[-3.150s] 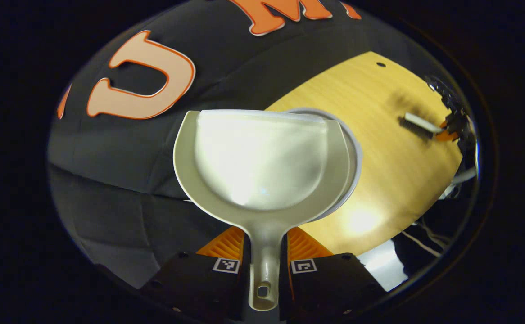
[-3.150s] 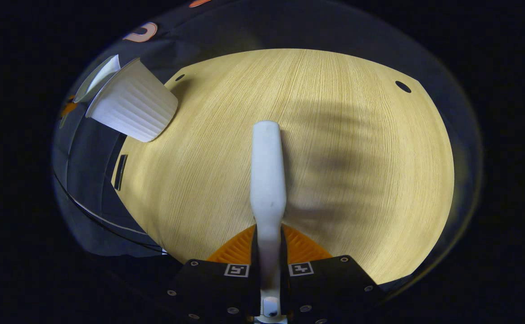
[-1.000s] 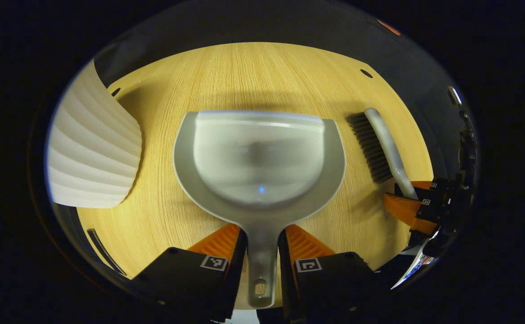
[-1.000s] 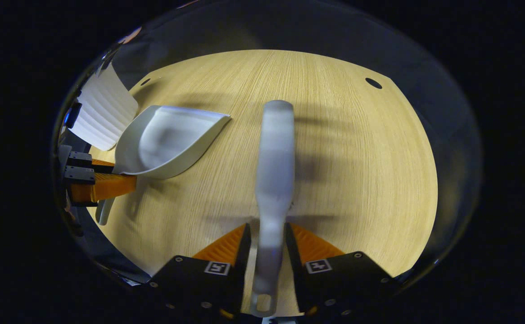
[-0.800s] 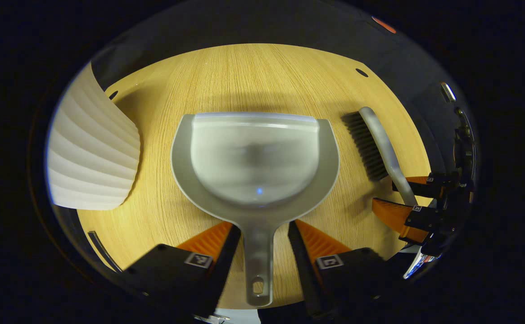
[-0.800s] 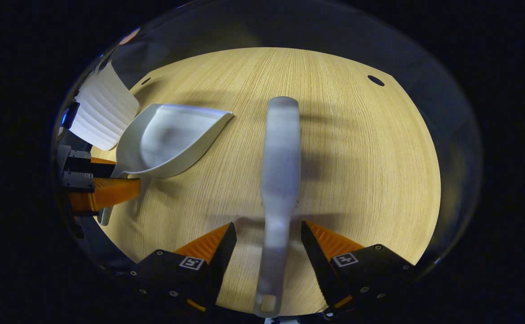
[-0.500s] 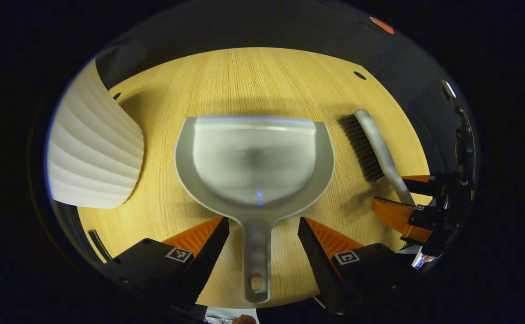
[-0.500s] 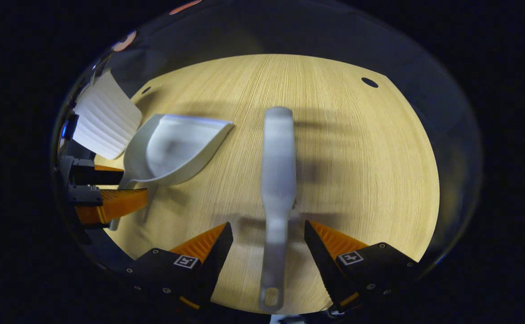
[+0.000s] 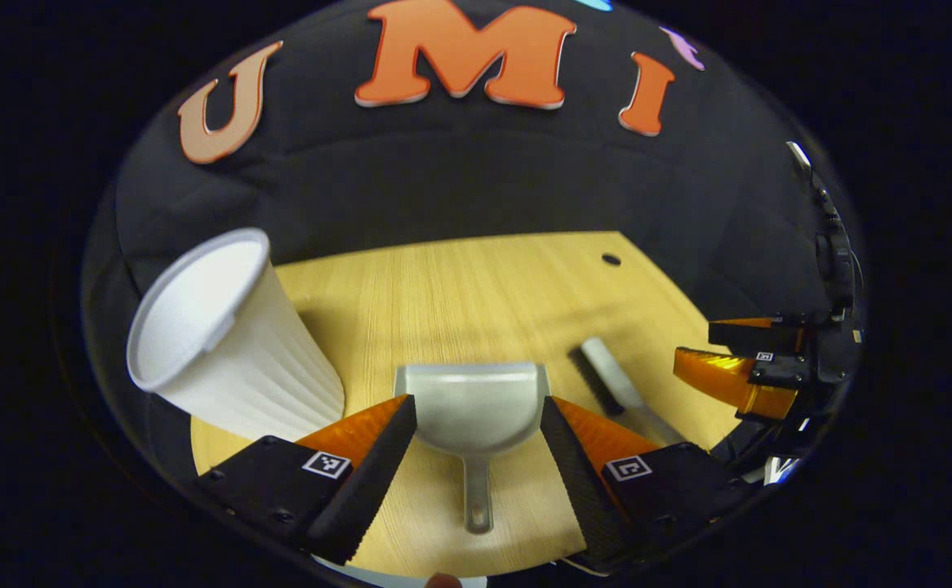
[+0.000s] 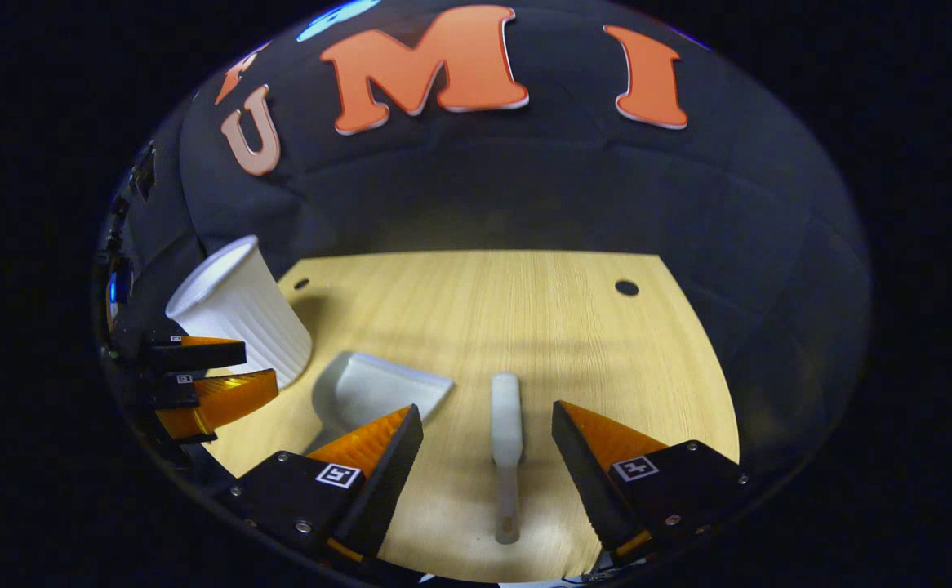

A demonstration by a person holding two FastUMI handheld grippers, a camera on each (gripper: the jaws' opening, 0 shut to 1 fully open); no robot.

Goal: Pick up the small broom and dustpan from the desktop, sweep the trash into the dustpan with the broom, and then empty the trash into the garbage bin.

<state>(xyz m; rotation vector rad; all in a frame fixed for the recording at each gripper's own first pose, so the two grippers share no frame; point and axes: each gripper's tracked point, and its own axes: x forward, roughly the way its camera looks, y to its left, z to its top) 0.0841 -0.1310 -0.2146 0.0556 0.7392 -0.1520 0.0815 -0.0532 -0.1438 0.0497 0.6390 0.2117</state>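
Both grippers have let go and pulled up and back since a second ago, so the dustpan and broom now lie free on the table and look much smaller in each view.

The wooden table (image 9: 460, 286) carries everything. At its left end stands the white ribbed bin (image 9: 223, 343), upright with its mouth open, also seen at the left in the right gripper view (image 10: 239, 318). The grey dustpan (image 9: 472, 408) lies flat on the wood just right of the bin, handle toward the camera, framed between the fingers of the left gripper (image 9: 478, 457) without touching either one. The left gripper's jaws stand wide apart and hold nothing. In the right gripper view the dustpan (image 10: 374, 392) sits beside the bin.

The small broom (image 10: 506, 445) lies on the table to the right of the dustpan, handle toward the camera, between the spread fingers of the right gripper (image 10: 487, 474), which is likewise wide and empty. From the left gripper view the broom (image 9: 619, 392) shows its dark bristles, with the right gripper hovering nearby at the right edge.
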